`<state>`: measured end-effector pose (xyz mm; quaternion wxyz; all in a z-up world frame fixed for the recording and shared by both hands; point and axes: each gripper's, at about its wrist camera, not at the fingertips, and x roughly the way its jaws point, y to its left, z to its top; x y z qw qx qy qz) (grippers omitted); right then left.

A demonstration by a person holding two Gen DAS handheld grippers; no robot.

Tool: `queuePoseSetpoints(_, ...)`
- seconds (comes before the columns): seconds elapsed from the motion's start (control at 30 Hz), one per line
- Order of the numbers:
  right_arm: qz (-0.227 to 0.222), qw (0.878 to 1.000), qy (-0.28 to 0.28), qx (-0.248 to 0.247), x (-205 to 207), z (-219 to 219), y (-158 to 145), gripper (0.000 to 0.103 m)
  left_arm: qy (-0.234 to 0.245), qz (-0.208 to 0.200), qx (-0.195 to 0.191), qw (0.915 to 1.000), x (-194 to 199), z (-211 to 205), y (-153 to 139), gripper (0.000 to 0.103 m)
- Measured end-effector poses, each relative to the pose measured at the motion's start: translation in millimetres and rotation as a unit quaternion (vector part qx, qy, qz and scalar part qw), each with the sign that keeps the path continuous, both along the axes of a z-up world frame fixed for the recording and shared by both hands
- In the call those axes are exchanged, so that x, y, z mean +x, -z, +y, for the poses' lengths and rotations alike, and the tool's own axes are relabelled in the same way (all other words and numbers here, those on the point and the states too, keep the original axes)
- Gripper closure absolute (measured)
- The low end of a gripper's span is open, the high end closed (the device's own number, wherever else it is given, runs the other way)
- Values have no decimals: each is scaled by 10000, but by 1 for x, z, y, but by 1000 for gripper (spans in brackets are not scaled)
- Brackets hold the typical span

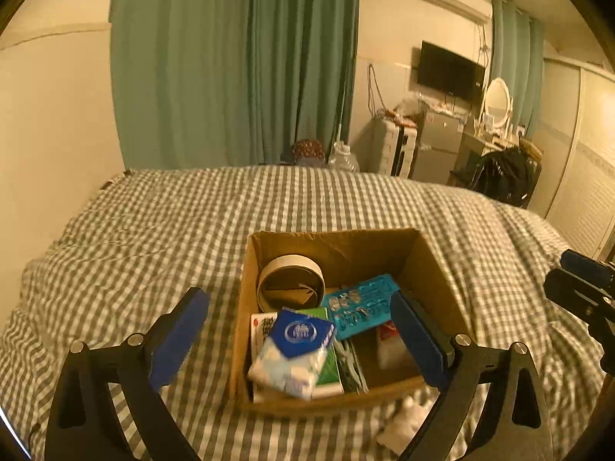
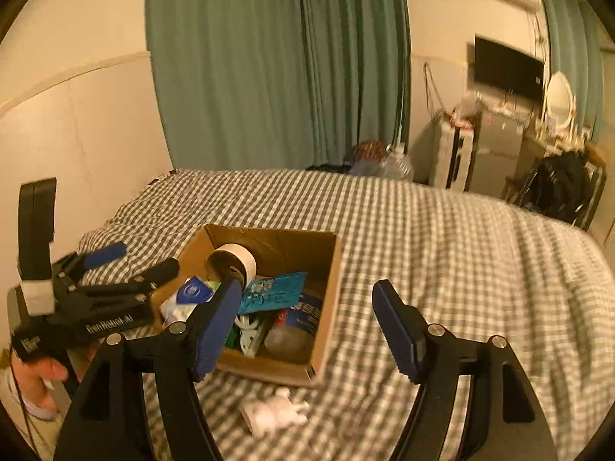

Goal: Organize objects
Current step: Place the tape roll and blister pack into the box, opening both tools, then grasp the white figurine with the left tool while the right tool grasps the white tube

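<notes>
An open cardboard box [image 1: 423,269] [image 2: 334,288] sits on the checked bed. Inside lie a tape roll [image 1: 290,282] [image 2: 232,261], a blue tissue pack [image 1: 296,349] [image 2: 194,292], a teal blister pack [image 1: 359,305] [image 2: 273,292], a green packet [image 1: 326,372] and a dark round container [image 2: 288,338]. A small white object [image 1: 403,422] [image 2: 275,411] lies on the bed just in front of the box. My left gripper [image 1: 296,297] [image 2: 150,255] hovers open over the box, holding nothing. My right gripper [image 2: 305,288] [image 1: 584,288] is open and empty, above the box's near right corner.
The grey-and-white checked bed cover [image 1: 153,230] [image 2: 461,249] spreads wide around the box. A wall borders the bed on the left, and green curtains [image 1: 238,61] hang behind. A person's hand [image 2: 38,376] holds the left gripper's handle. Furniture and a TV [image 1: 449,71] stand at far right.
</notes>
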<state>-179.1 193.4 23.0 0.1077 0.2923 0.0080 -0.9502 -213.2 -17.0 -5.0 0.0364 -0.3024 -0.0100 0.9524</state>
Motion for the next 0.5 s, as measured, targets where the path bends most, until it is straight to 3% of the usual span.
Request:
queuePoseSetpoints(0.13, 213, 9995, -25, 231, 43, 0, -16, 32, -62, 183, -65, 9998, 42, -5, -14, 4)
queuePoseSetpoints(0.27, 464, 9981, 6, 417, 84, -3, -14, 32, -259, 215, -199, 9992, 74, -12, -16, 4)
queuePoseSetpoints(0.4, 355, 9981, 3, 513, 113, -8, 7, 32, -366, 123, -108, 9992, 102, -21, -1, 3)
queuePoseSetpoints(0.5, 123, 9989, -48, 449, 124, -16, 39, 32, -426, 73, -122, 9990, 118, -25, 21, 3)
